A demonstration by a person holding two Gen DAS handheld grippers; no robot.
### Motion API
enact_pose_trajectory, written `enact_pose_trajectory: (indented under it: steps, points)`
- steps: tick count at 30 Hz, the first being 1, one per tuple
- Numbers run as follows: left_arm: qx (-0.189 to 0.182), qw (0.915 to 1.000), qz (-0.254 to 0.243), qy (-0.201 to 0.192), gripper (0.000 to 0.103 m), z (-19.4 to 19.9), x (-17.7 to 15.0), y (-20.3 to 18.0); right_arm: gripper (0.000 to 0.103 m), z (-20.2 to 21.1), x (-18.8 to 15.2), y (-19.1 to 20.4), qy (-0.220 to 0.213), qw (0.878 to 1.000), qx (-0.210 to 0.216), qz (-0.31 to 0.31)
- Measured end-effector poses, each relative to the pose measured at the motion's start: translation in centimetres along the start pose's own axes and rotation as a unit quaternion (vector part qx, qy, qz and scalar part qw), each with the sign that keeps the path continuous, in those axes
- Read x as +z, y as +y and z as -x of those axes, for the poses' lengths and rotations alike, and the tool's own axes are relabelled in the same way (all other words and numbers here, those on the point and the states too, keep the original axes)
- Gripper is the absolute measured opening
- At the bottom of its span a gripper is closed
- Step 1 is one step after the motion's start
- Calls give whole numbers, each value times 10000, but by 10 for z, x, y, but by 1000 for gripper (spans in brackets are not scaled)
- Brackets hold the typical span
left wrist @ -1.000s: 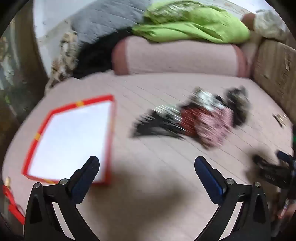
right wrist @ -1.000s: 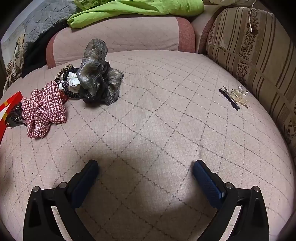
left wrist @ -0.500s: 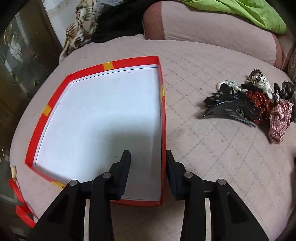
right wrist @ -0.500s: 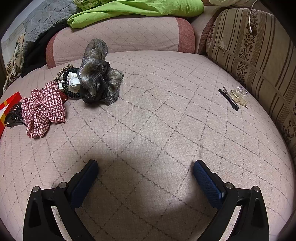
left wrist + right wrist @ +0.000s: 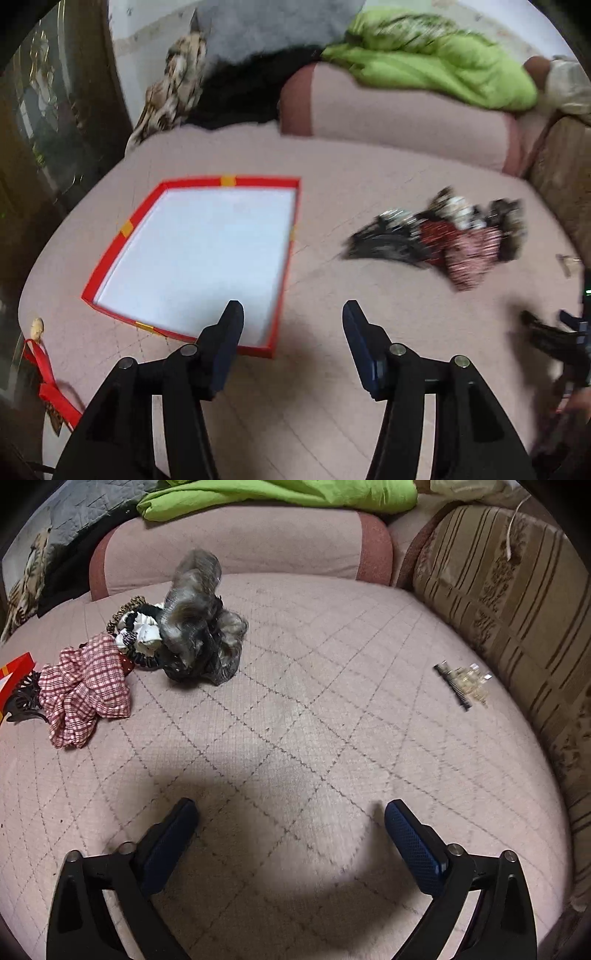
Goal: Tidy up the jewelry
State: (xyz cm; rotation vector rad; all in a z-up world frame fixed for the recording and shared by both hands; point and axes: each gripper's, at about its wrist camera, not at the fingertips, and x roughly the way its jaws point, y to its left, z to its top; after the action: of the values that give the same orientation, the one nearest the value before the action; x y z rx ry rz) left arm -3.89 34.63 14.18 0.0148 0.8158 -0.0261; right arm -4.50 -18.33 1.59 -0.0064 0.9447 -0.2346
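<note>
A shallow red box with a white floor [image 5: 199, 254] lies on the pink quilted cushion, ahead and left of my left gripper [image 5: 293, 326]. That gripper is open and empty, near the box's near right corner. A pile of hair accessories lies to the right: black claw clips [image 5: 384, 245], a red checked scrunchie [image 5: 83, 690], a grey-brown scrunchie [image 5: 199, 627] and small beaded bands [image 5: 136, 635]. My right gripper [image 5: 290, 827] is open and empty above bare cushion. A black hair slide with clear clips [image 5: 463, 681] lies far right.
A pink bolster [image 5: 240, 550] with a green cloth [image 5: 280, 494] lines the back. A striped brown cushion [image 5: 517, 602] borders the right. A red ribbon [image 5: 48, 380] lies at the cushion's left edge. The other gripper shows blurred at right in the left wrist view [image 5: 557, 339].
My left gripper has pulled back from over the box and its jaws have opened wider. The right gripper has barely moved.
</note>
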Motion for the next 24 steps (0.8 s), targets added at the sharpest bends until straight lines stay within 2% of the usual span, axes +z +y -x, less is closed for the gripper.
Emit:
enact_pose_trajectory:
  steps: [1, 2, 3, 4, 5, 6, 7, 8, 10, 12, 15, 17, 19, 24]
  points:
    - [-17, 9999, -52, -124, 55, 14, -6, -4, 80, 8, -2, 2, -74, 10000, -1, 12]
    - [30, 9997, -124, -227, 55, 23, -15, -34, 79, 20, -5, 6, -180, 9998, 74, 68]
    - [16, 9991, -184, -394, 56, 38, -13, -25, 79, 32, -9, 10, -297, 9994, 138, 130]
    - [92, 9982, -230, -538, 58, 51, -19, -57, 79, 49, -13, 12, -499, 9984, 170, 204]
    - [155, 9970, -297, -699, 60, 73, -41, -92, 79, 65, -16, 14, -698, 9971, 187, 253]
    - [167, 9955, -317, -877, 63, 88, -41, -86, 79, 81, -22, 16, -901, 9952, 248, 291]
    - [215, 9940, -322, -1027, 66, 97, -45, -97, 79, 96, -24, 17, -1046, 9934, 334, 336]
    - [324, 9927, -293, -1125, 67, 113, -46, -143, 79, 110, -25, 18, -1145, 9916, 417, 430]
    - [411, 9894, -288, -1361, 70, 137, -40, -156, 79, 137, -15, 21, -1356, 9877, 399, 661]
    - [487, 9866, -248, -1537, 70, 161, -33, -170, 79, 173, -3, 17, -1763, 9809, 410, 712]
    - [525, 9827, -114, -1774, 70, 201, -18, -186, 81, 231, 20, -3, -2199, 9728, 695, 209]
    - [555, 9786, -14, -1983, 70, 228, -6, -193, 90, 268, 30, -13, -2438, 9660, 843, -167]
    - [635, 9728, 31, -2228, 80, 258, 8, -200, 96, 301, 36, -18, -2640, 9589, 980, -347]
    - [796, 9535, 8, -2907, 99, 317, 35, -222, 99, 366, 46, -25, -3110, 9435, 970, -610]
